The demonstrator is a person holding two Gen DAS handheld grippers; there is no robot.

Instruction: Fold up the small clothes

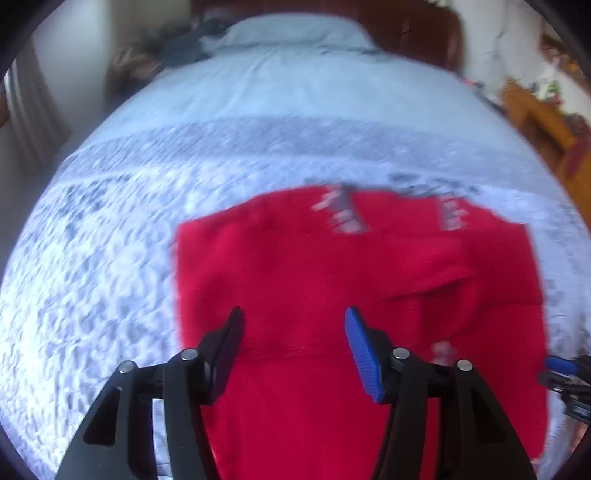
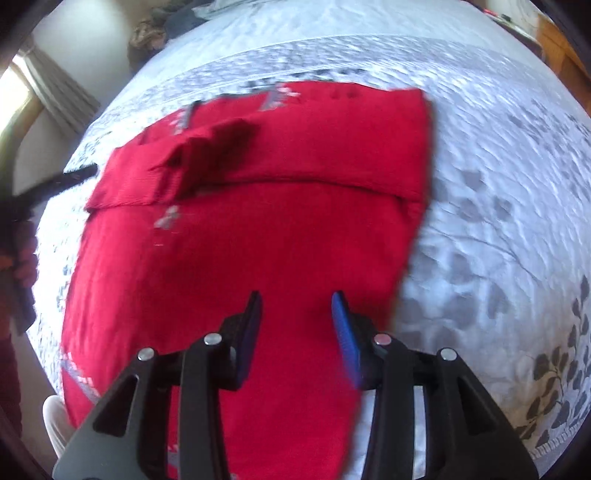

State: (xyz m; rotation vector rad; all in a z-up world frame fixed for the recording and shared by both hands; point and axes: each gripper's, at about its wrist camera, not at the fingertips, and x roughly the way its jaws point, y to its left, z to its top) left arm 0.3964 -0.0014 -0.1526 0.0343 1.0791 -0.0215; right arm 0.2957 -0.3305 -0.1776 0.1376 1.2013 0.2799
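Red garment (image 1: 332, 280) mid-frame on the bedspread (image 1: 110, 258), sleeves already folded in, final fold still to come, both the left gripper (image 1: 293, 328) and the right gripper (image 2: 297, 314) above it with jaws apart, holding nothing.

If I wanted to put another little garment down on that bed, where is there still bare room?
Bare bedspread lies right of the red garment, out to the leaf-print border. In the left view, more lies left of the garment and beyond it toward the pillow. It is crowded over the garment itself, where the left gripper and right gripper both hover open.
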